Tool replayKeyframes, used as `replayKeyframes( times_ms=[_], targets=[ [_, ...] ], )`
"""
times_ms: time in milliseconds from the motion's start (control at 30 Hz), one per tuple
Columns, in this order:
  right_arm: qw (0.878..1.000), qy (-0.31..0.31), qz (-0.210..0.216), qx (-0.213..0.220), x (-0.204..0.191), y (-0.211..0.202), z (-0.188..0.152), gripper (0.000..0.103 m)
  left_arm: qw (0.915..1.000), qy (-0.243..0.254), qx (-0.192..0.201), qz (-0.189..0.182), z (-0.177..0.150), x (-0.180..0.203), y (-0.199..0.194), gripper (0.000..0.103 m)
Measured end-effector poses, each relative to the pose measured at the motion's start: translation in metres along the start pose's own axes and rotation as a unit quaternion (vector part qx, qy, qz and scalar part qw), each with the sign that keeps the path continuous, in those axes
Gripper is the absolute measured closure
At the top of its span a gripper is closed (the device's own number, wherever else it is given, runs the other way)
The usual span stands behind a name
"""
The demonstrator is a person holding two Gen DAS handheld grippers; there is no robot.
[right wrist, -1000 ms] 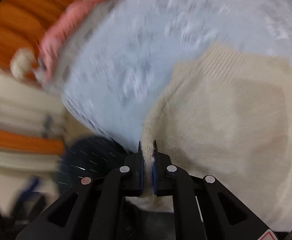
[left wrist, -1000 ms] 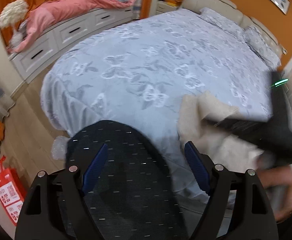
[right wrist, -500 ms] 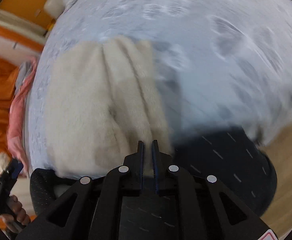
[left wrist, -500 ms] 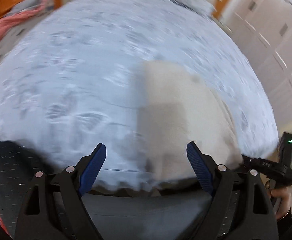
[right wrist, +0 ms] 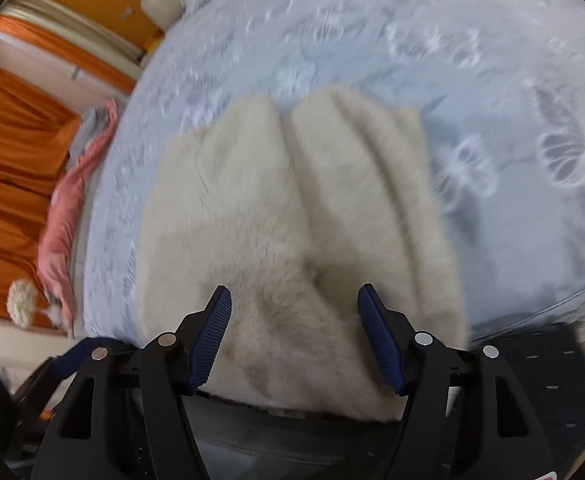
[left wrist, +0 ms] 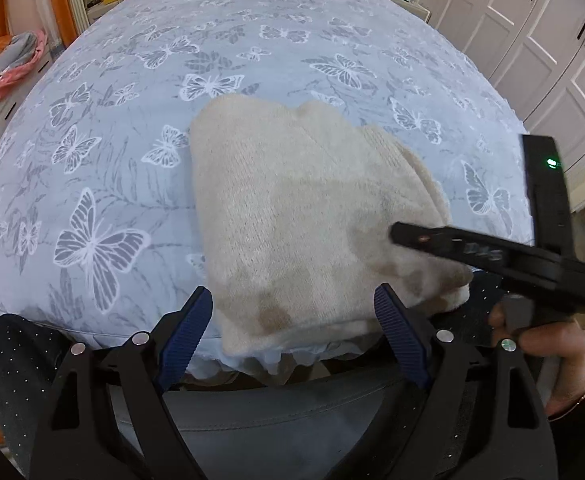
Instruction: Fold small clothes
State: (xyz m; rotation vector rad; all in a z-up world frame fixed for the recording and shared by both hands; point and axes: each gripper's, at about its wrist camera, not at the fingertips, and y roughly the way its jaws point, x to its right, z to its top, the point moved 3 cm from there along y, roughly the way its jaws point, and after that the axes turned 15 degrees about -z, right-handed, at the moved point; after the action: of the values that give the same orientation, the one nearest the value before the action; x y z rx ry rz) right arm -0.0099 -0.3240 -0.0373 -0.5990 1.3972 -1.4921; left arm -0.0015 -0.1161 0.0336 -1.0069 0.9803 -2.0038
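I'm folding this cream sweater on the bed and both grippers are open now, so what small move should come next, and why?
Probably lower the left gripper onto the near edge of the cream sweater and pinch it. Both grippers are open, the right gripper holds nothing, and the sweater lies bunched in uneven ridges at the edge of the butterfly bedspread, so it likely needs regripping before another fold.

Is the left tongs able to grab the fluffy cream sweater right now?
Probably yes. The left tongs are open, and the near edge of the cream sweater lies on the bed right between the fingers, with nothing in the way.
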Motion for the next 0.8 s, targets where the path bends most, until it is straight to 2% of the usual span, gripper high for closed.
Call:
replayKeyframes(
  times_ms=[33, 67, 100, 200, 300, 367, 400, 433, 467, 500, 533, 567, 633, 667, 700, 800],
  targets=[
    [1.000, -0.006, -0.003, 0.000, -0.004, 0.002, -0.001, 0.059, 1.0000, 0.002, -0.002, 0.005, -0.001, 0.000, 0.001, 0.022],
    [1.000, -0.011, -0.003, 0.001, -0.009, 0.001, -0.002, 0.081, 1.0000, 0.004, -0.003, 0.007, -0.001, -0.001, 0.001, 0.022],
    [1.000, -0.010, 0.003, 0.006, -0.011, -0.003, -0.002, 0.089, 0.9999, 0.005, -0.004, 0.009, -0.002, -0.001, 0.002, 0.022],
    [0.998, -0.006, 0.028, 0.061, -0.013, -0.036, 0.004, 0.091, 0.9999, 0.007, -0.005, 0.011, -0.002, -0.002, 0.001, 0.022],
    [0.989, 0.001, 0.063, 0.137, -0.007, -0.094, 0.004, 0.092, 0.9999, 0.008, -0.006, 0.011, -0.004, -0.002, 0.001, 0.022],
    [0.988, 0.002, 0.040, 0.146, 0.001, -0.098, -0.001, 0.092, 0.9999, 0.006, -0.009, 0.010, -0.004, -0.002, 0.003, 0.022],
    [0.991, 0.000, 0.019, 0.134, 0.008, -0.089, -0.004, 0.092, 0.9999, 0.005, -0.011, 0.009, -0.005, -0.002, 0.005, 0.022],
    [0.996, -0.002, -0.026, 0.089, 0.021, -0.059, -0.010, 0.092, 0.9999, 0.003, -0.013, 0.008, -0.006, -0.002, 0.007, 0.022],
    [0.998, 0.000, -0.049, 0.049, 0.029, -0.037, -0.016, 0.091, 0.9998, 0.002, -0.017, 0.009, -0.006, -0.002, 0.010, 0.022],
    [0.997, 0.014, -0.071, -0.013, 0.042, -0.007, -0.025, 0.091, 0.9997, 0.003, -0.021, 0.009, -0.007, -0.001, 0.013, 0.022],
    [0.998, 0.026, -0.063, -0.019, 0.045, -0.004, -0.028, 0.092, 0.9996, 0.006, -0.024, 0.010, -0.008, 0.000, 0.015, 0.022],
    [0.998, 0.030, -0.050, -0.002, 0.044, -0.013, -0.026, 0.086, 0.9994, 0.016, -0.028, 0.014, -0.009, 0.003, 0.018, 0.022],
    [0.997, 0.056, -0.035, 0.046, 0.043, -0.041, -0.019, 0.069, 0.9990, 0.025, -0.034, 0.018, -0.010, 0.005, 0.020, 0.021],
    [0.995, 0.067, -0.035, 0.060, 0.045, -0.047, -0.016, 0.047, 0.9989, 0.025, -0.037, 0.017, -0.011, 0.004, 0.022, 0.021],
    [0.993, 0.084, -0.037, 0.076, 0.050, -0.054, -0.012, 0.038, 0.9989, 0.022, -0.038, 0.016, -0.011, 0.004, 0.023, 0.020],
    [0.993, 0.094, -0.037, 0.053, 0.056, -0.046, -0.002, 0.038, 0.9987, 0.021, -0.042, 0.021, -0.012, 0.002, 0.028, 0.020]
  ],
)
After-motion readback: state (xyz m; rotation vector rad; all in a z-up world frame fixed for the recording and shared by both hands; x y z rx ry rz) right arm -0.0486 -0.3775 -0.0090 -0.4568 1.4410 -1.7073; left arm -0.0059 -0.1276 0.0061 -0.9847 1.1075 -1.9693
